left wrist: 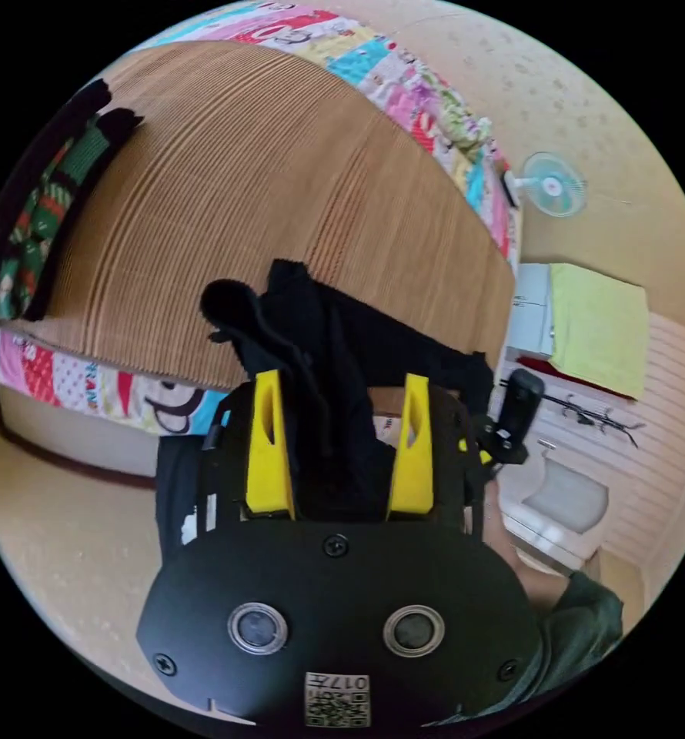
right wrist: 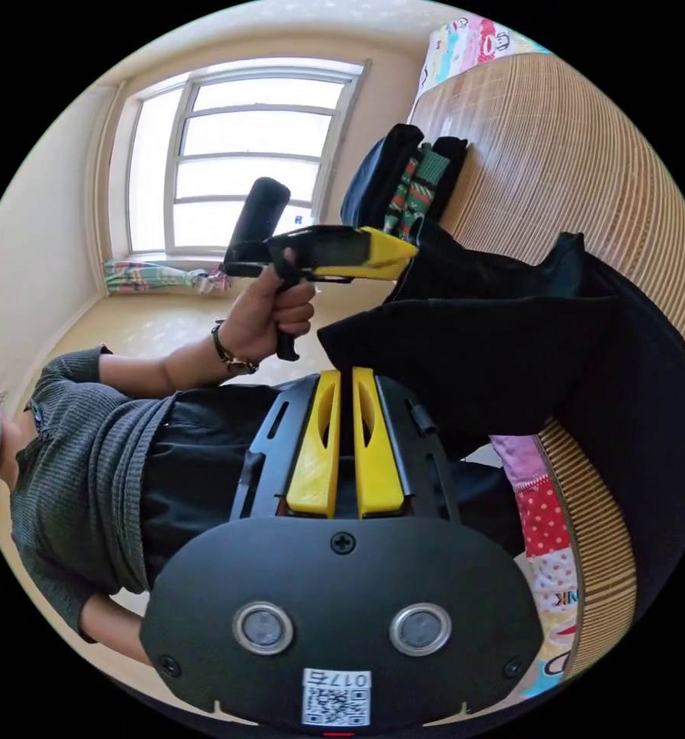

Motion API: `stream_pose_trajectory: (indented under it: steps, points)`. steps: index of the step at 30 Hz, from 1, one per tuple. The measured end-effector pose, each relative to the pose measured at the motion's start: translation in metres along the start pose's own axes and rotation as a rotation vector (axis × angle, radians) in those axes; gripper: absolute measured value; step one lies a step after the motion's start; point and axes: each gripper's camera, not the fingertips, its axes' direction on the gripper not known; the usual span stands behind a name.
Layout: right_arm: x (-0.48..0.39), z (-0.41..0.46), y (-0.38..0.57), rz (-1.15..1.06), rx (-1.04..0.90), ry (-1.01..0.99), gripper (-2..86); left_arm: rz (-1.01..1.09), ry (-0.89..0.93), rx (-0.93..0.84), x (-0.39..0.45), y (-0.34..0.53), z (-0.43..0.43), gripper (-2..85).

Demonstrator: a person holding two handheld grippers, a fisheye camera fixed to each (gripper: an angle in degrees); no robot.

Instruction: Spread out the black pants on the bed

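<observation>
R claw (right wrist: 341,385): jaws clenched nearly together, a thin black edge of the black pants (right wrist: 504,362) seems pinched between the tips, though contact is hard to confirm. L claw (left wrist: 341,385): jaws released wide, black cloth bunched up in the gap but not squeezed by both. It also shows in the right gripper view (right wrist: 404,258), held in the person's hand (right wrist: 269,308), nose touching the far edge of the pants.

Pants are half lifted, half lying on the bed (left wrist: 281,192), on its woven mat near the edge. The long axis runs claw to claw, w/ the rest trailing onto the mat beyond. Next move looks like closing L, then pulling the claws apart along that axis. A folded pile of clothes (left wrist: 46,223) sits well apart at the mat's other end.
</observation>
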Motion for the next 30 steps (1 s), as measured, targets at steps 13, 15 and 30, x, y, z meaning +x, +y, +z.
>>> stream_pose_trajectory:
  steps: [13,15,30]
  points:
    - [0.076,-0.102,0.143,0.163,0.812,-0.471,3.2,0.601,0.377,0.085,0.012,0.048,-0.076,-0.8]
    - [0.071,-0.107,0.138,0.148,0.807,-0.445,3.2,0.761,0.323,0.009,0.047,0.047,-0.071,-0.9]
    - [0.074,-0.07,0.099,0.171,0.826,-0.683,12.6,0.727,0.397,-0.182,0.08,0.007,0.006,-1.0]
